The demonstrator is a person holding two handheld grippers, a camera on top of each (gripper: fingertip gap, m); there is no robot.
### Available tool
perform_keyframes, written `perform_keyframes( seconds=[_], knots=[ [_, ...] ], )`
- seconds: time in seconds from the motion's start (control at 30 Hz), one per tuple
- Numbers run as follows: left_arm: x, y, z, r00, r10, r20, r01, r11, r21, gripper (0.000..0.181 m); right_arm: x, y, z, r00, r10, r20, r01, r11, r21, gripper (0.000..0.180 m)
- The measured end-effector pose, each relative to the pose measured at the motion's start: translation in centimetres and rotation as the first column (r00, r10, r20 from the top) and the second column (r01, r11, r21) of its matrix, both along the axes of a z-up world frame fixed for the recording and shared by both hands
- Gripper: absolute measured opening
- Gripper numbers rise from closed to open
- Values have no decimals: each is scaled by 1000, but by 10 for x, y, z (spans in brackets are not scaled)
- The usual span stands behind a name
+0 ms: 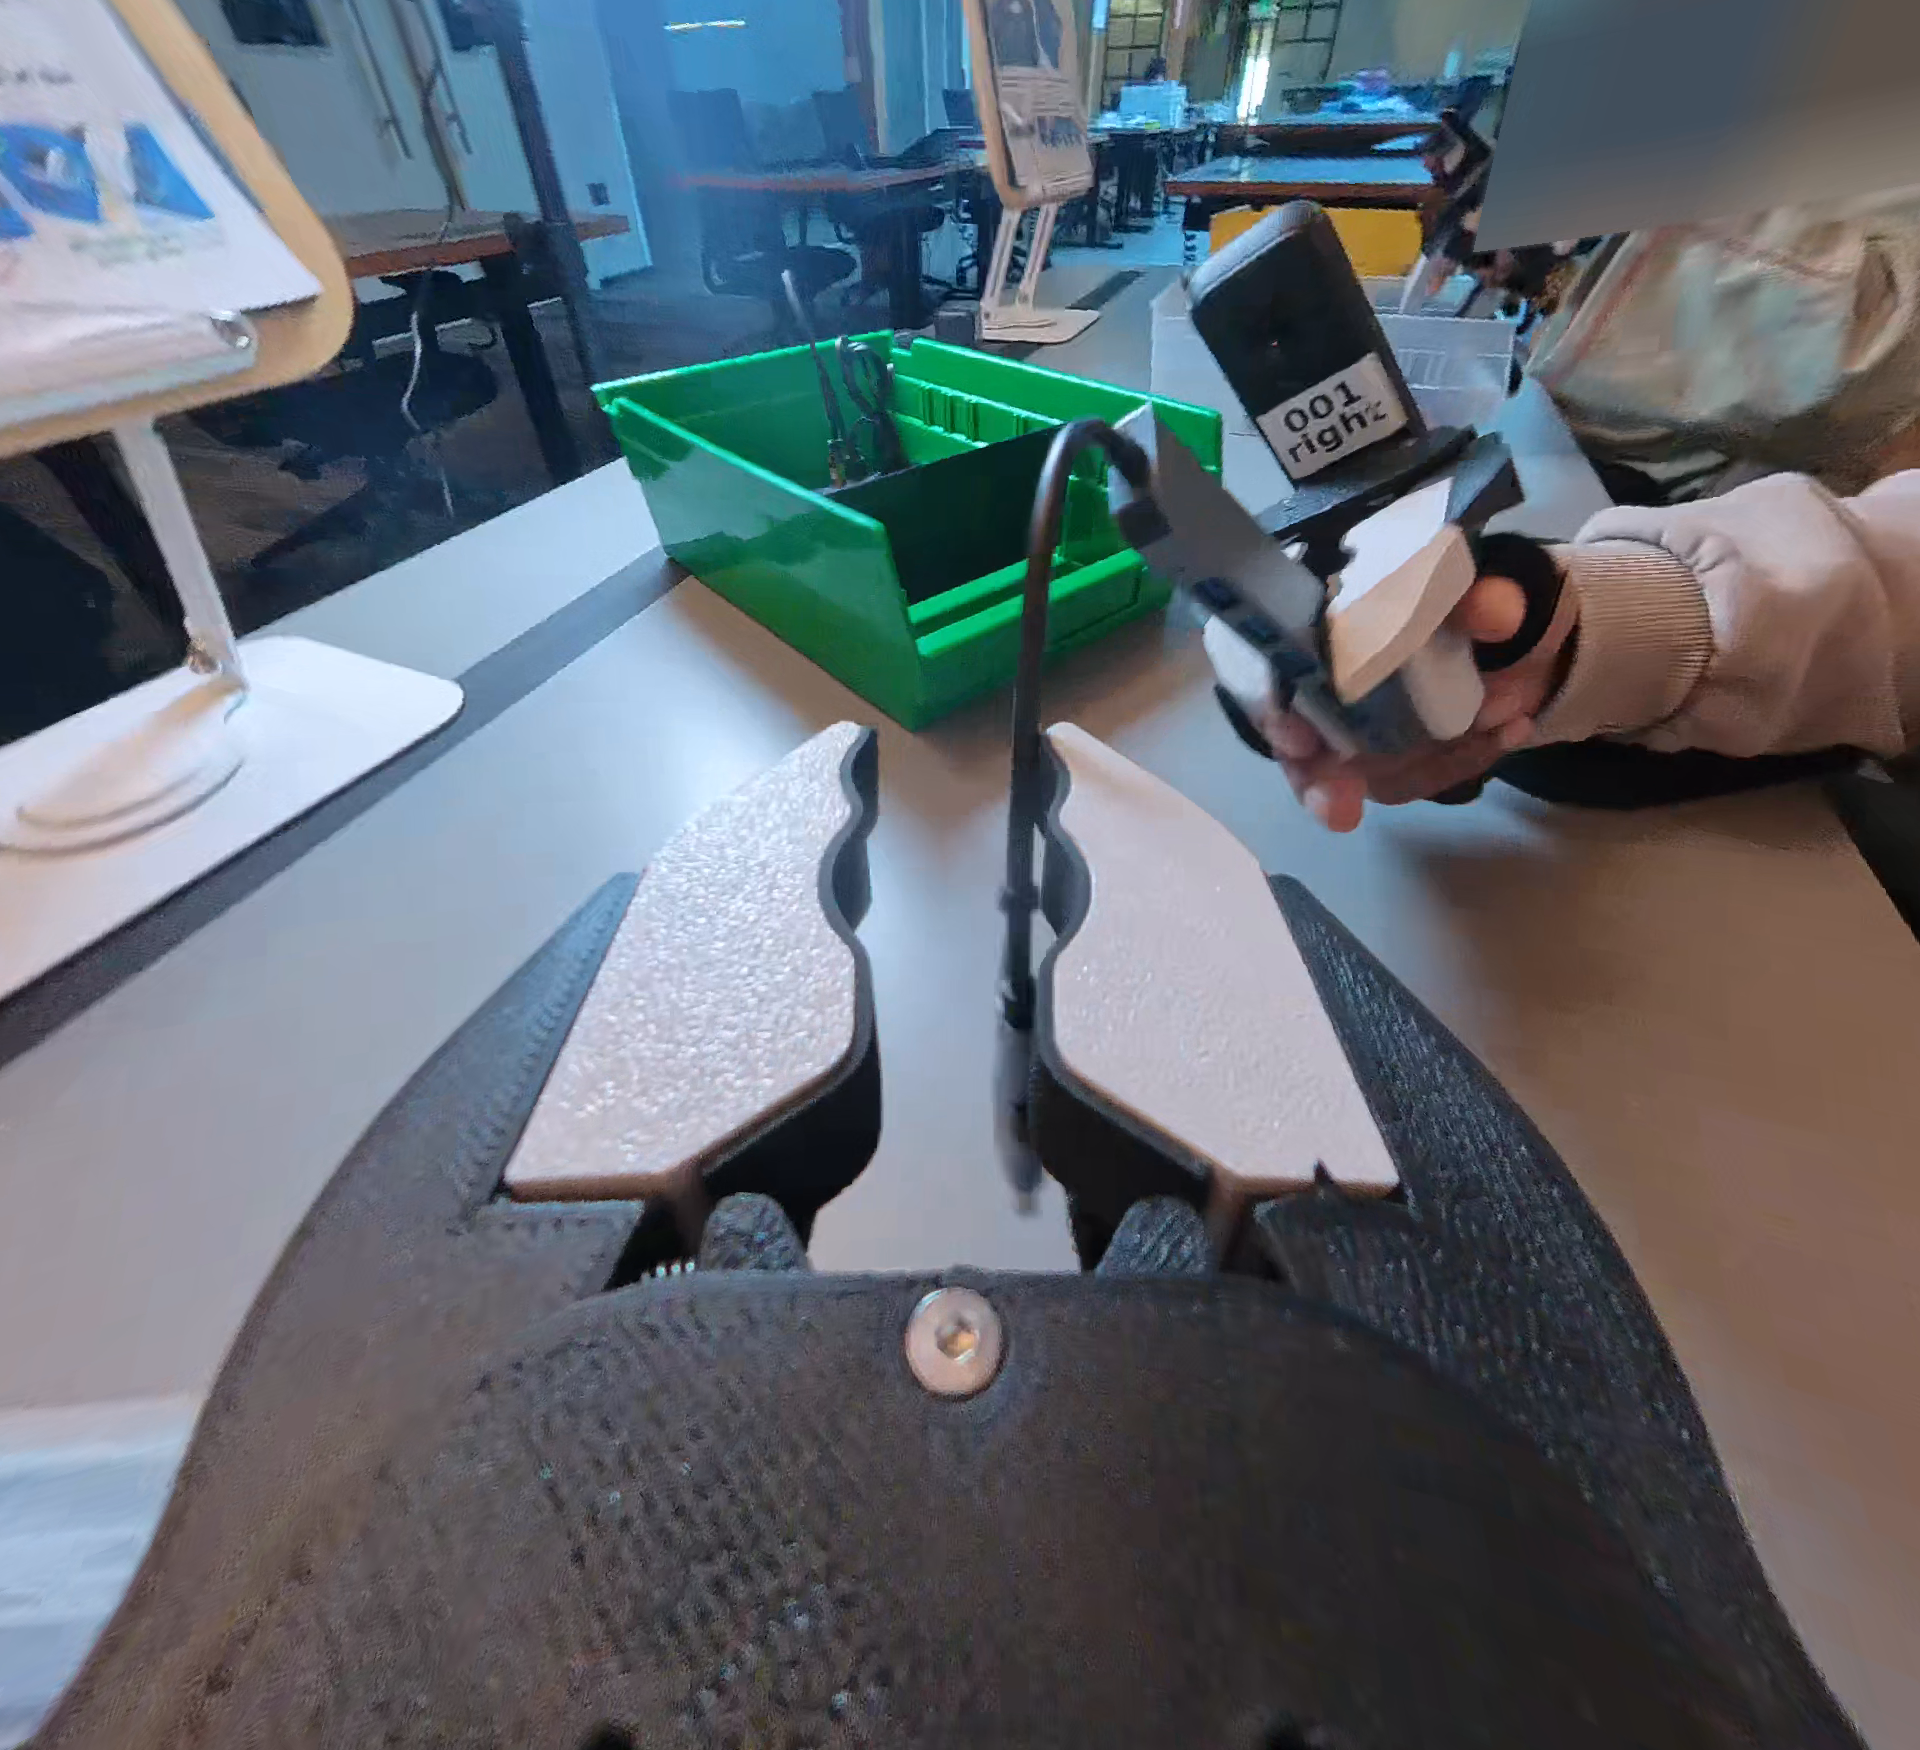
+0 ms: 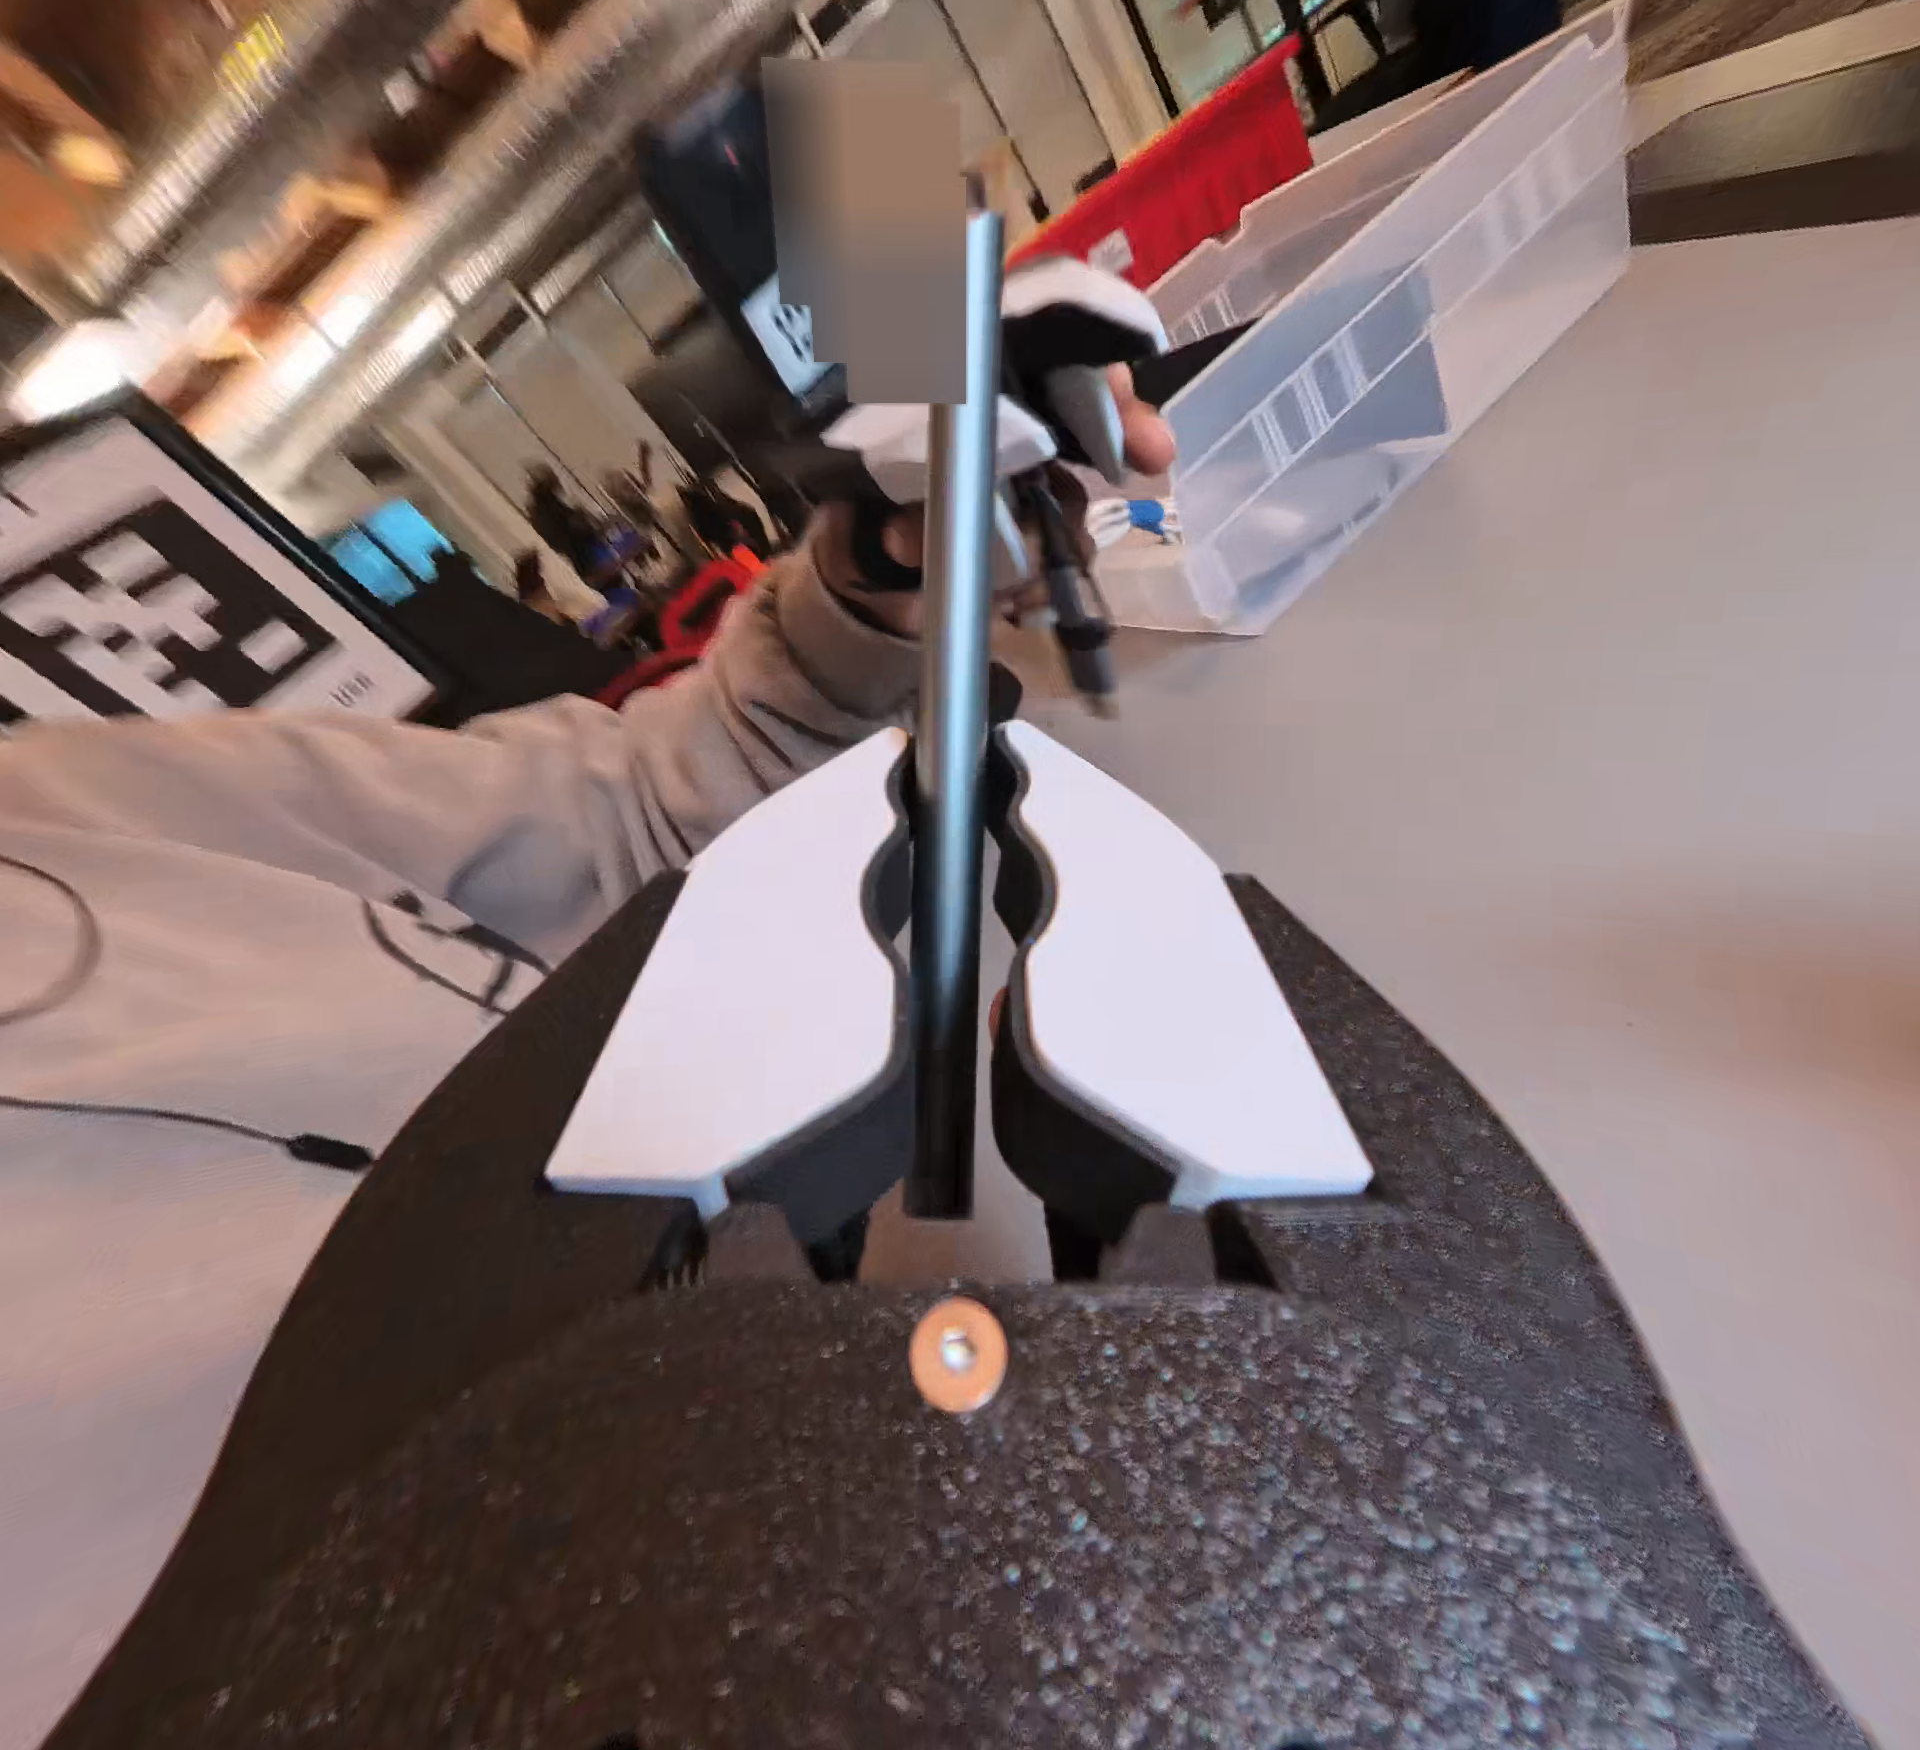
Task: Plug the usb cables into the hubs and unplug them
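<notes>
My right gripper (image 2: 951,739) is shut on a slim grey USB hub (image 2: 951,869), seen edge-on and held upright above the table. In the left wrist view that gripper (image 1: 1299,651) holds the hub (image 1: 1216,537) at the right. The hub's own black cable (image 1: 1039,578) arcs from its top end down between my left gripper's fingers. My left gripper (image 1: 961,744) is open. The cable lies along its right finger (image 1: 1174,973), with the plug (image 1: 1018,1129) deep in the gap. The plug also shows in the right wrist view (image 2: 1081,651).
A green bin (image 1: 790,557) with more black cables (image 1: 862,412) stands on the grey table (image 1: 1455,1025) behind my left gripper. A clear plastic bin (image 2: 1455,329) sits far right. A white sign stand (image 1: 156,713) is at left. A thin black cable (image 2: 312,1150) lies on the table. My right fingertips sit around 9 centimetres from my left ones.
</notes>
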State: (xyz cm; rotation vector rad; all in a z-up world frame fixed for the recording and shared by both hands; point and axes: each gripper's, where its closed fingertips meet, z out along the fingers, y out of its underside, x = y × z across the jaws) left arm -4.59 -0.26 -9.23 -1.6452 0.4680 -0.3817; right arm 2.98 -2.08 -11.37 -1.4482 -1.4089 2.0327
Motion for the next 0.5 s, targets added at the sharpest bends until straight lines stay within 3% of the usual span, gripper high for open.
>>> perform_keyframes(
  seconds=[0.17, 0.3, 0.37, 0.5],
  knots=[
    [-6, 1, -10, 995, 44, -90, -41, 998, 39, 36, 10, 21, 5, 998, -41, -39, 36, 991, -127, 11],
    [-9, 0, 4, 905, 233, -357, -149, 957, 247, 31, 10, 40, 4, 990, -138, -34, 132, 983, -124, 11],
    [-4, -2, 8, 854, 287, -434, -150, 934, 323, 29, 8, 50, -7, 976, -216, 3, 216, 976, -22, 11],
    [11, -4, 6, 864, 255, -433, -113, 938, 327, 32, 7, 55, -24, 950, -312, 15, 287, 891, 352, 11]
  ],
)
